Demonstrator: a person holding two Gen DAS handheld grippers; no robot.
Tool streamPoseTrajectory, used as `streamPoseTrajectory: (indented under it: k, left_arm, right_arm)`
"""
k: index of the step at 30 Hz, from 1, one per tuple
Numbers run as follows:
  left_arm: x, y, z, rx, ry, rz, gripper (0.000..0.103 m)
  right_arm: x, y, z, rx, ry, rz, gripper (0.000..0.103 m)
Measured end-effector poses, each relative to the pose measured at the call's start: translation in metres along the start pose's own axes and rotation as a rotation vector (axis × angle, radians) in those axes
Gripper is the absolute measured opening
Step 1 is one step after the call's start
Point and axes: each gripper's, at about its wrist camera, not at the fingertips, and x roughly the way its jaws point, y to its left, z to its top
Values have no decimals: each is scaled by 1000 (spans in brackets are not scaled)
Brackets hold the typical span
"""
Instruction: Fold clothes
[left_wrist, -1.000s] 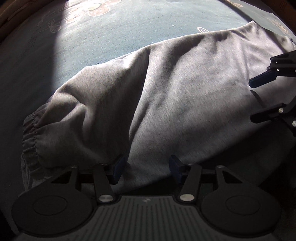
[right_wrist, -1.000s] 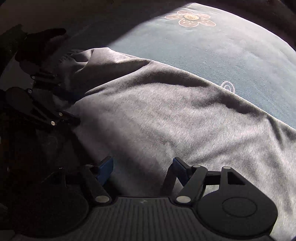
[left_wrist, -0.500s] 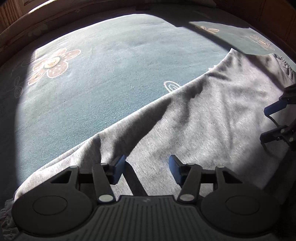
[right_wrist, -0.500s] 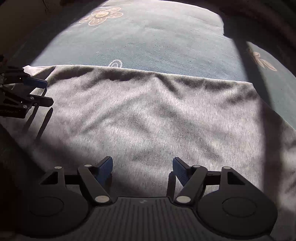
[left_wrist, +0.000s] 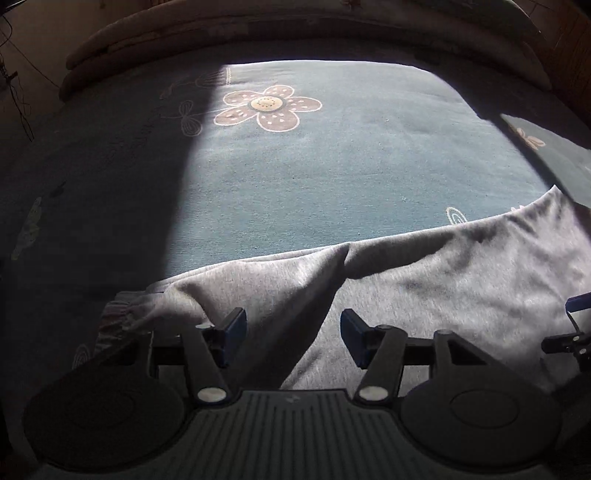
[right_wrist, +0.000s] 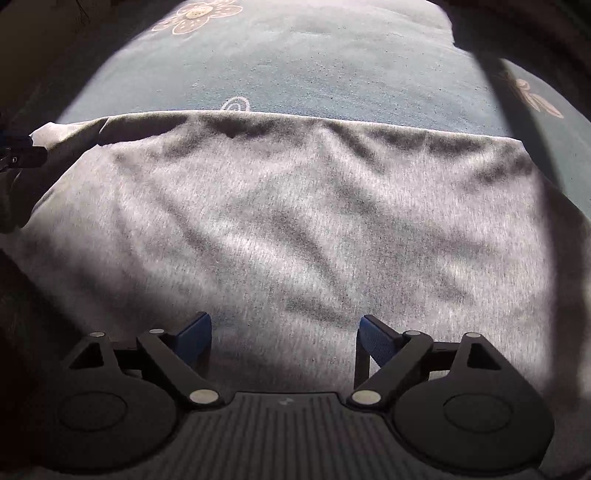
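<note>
Two tools low over the cloth, both aimed steeply down. Right tool: just been opening, now wide, grey garment lying flat beneath the pads, nothing pinched between them. Left tool: about half open, gripping nothing, a raised crease of the garment running up between its fingers. Just left of that, a gathered elastic cuff in shadow. Garment spread across the near part of a blue flowered cover, far edge fairly straight, rippled all over. Looks like a let-go after laying a layer down, next fold not yet begun. To do it well: flatten the crease first, or pinch it only if meant as the fold line; take all layers at the near edge, one tool toward each end; carry over evenly to keep the far edge straight. Beyond, bare cover with a large pale flower, then a dim padded roll.
</note>
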Motion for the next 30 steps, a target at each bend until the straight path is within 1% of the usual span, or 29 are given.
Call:
streamPoseTrajectory:
  k: [1,3,5,7,9,12,14,15,17,19,20,21,23,25,28,30]
  left_arm:
    - [-2,15,-4,-62,7,36,58]
    - [-4,42,-14,-186,40,75,58]
    - [-5,69,-26,-317,63,81,58]
    - [-5,90,-37,-422,70,60,60]
    - [-6,102,-47,-466,59,64,62]
    - [-10,108,-58,-461,20,74,67]
    - [-10,111,-63,-459,-3,66,68]
    - [-9,113,-66,-464,-11,61,68]
    - [-7,120,-74,-506,-21,24,69]
    - [-2,130,-81,-547,-25,-9,69]
    - [-1,133,-83,-572,-24,-11,68]
    - [3,139,-85,-617,-22,-17,67]
    - [10,149,-90,-704,-28,-73,65]
    - [15,157,-94,-780,-47,-135,64]
    - [21,162,-97,-829,-70,-236,64]
    - [23,164,-98,-831,-82,-246,65]
  right_arm:
    - [-3,3,4,-9,-8,11,90]
    - [-9,11,14,-39,-27,34,88]
    - [-14,26,25,-100,-52,64,82]
    - [-17,43,38,-174,-74,99,77]
    - [-17,70,53,-268,-92,137,75]
    - [-12,114,73,-380,-103,198,71]
    - [-9,146,90,-452,-120,237,61]
    - [-7,160,99,-483,-128,252,59]
    - [-3,188,118,-542,-145,278,54]
    - [1,217,140,-601,-166,292,54]
    - [3,232,151,-626,-178,297,54]
    - [4,245,162,-649,-191,301,54]
    - [7,270,180,-689,-214,306,55]
    - [9,289,190,-715,-228,307,55]
    - [12,306,195,-732,-219,307,55]
    - [14,313,195,-740,-206,304,55]
